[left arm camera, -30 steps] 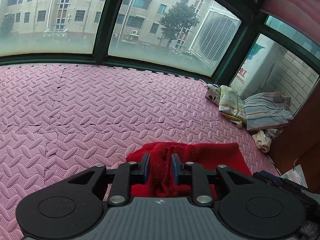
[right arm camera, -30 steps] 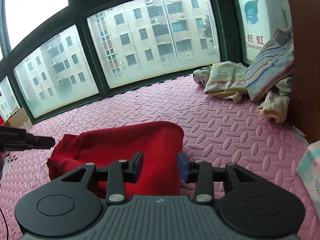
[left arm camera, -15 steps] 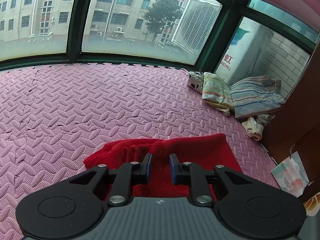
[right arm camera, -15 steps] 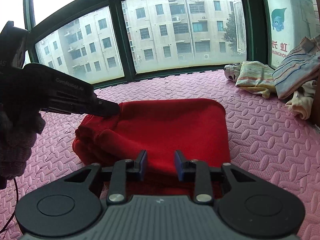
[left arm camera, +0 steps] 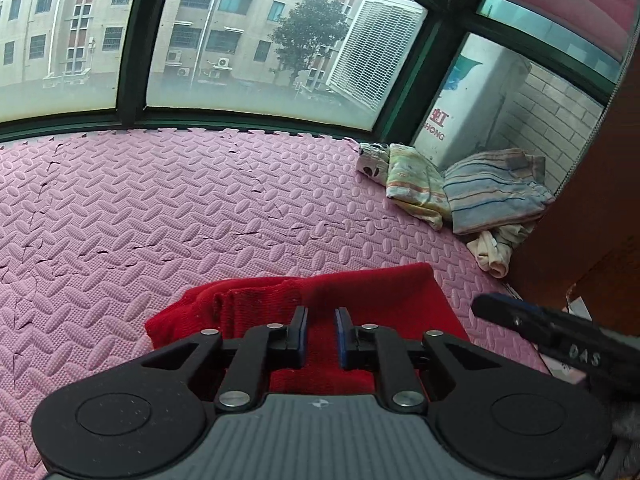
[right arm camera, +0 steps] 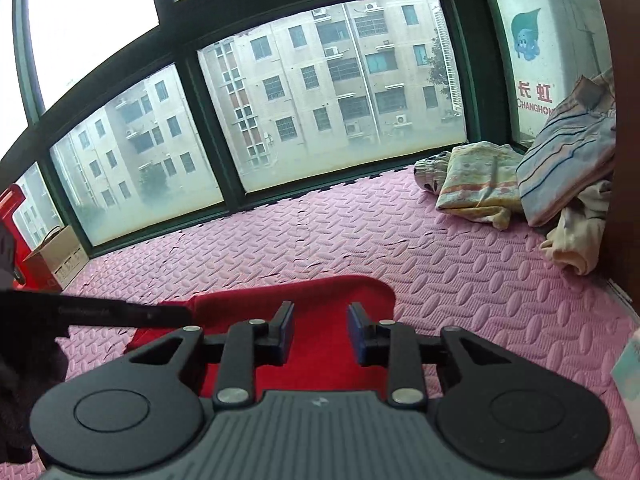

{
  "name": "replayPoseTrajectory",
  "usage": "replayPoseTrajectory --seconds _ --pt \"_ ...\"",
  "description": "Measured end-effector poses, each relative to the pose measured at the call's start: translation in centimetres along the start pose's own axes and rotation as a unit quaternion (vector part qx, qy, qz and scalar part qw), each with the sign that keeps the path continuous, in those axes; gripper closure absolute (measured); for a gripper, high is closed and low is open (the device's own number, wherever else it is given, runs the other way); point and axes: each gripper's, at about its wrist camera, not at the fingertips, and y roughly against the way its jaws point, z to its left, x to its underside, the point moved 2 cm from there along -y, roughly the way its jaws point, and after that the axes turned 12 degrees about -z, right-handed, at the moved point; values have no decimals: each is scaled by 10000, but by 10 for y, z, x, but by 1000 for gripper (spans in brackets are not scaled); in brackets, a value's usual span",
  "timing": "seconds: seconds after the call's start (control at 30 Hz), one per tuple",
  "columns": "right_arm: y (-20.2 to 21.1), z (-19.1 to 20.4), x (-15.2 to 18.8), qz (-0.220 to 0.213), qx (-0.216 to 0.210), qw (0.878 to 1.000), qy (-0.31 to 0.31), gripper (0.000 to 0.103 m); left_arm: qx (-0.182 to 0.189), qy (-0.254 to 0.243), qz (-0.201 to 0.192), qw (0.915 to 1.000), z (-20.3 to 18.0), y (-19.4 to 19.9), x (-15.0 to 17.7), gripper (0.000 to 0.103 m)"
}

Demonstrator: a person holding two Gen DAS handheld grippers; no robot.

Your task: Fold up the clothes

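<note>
Open mat [left arm camera: 168, 208] ahead; clothes pile [left arm camera: 472, 196] far-right.

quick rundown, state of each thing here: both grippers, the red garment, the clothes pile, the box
left gripper: open, empty
right gripper: open, empty
red garment: folded, flat on mat
clothes pile: heaped in corner
cardboard box: flaps open

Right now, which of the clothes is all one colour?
The red garment, lying alone on the mat. The striped cloth and the others piled in the corner are patterned or paler.
</note>
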Motion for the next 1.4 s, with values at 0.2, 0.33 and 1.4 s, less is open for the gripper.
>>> replayPoseTrajectory --seconds 0.2,0.33,1.4 --pt "-56 -28 -1 493 116 9975 -497 76 -111 80 34 9999 10 -6 1 87" --pt "-81 -27 4 632 170 9964 -530 78 -125 162 72 9998 20 -7 1 87" --pt "45 25 53 40 349 9988 347 77 -181 325 42 9993 31 -5 -5 87"
